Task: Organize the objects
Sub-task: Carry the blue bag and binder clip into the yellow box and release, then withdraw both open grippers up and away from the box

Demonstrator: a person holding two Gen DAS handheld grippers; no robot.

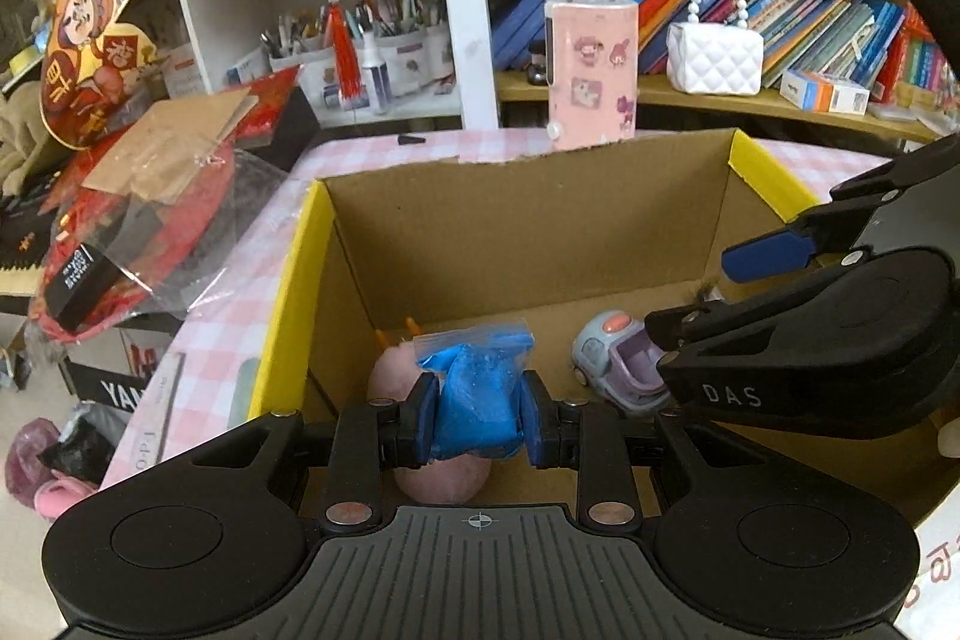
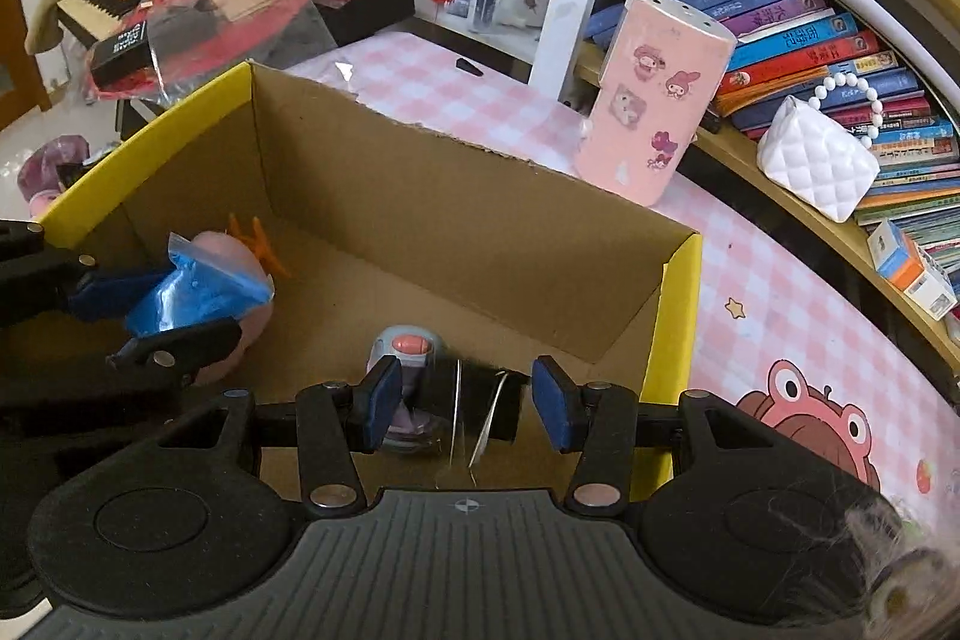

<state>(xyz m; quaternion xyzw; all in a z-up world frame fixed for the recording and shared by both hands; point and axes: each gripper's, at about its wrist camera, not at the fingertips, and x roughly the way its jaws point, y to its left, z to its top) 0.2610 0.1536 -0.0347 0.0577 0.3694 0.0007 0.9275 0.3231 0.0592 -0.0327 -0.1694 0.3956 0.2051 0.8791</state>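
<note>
My left gripper (image 1: 478,415) is shut on a blue plastic bag (image 1: 477,391) and holds it inside the open cardboard box (image 1: 528,226), just above a pink plush toy (image 1: 444,478). The bag also shows in the right wrist view (image 2: 192,292), with the plush (image 2: 255,322) behind it. My right gripper (image 2: 465,403) is open and empty above the box floor. Below it lie a small purple toy car (image 2: 405,352) and a clear packet with a black item (image 2: 480,400). The car shows in the left wrist view (image 1: 618,361) too.
The box (image 2: 420,196) stands on a pink checked tablecloth (image 2: 780,316). A pink sticker-covered container (image 2: 654,94) stands behind it. A white quilted purse (image 2: 816,160) and books fill the shelf. Red packaging and cardboard (image 1: 162,166) pile at the left.
</note>
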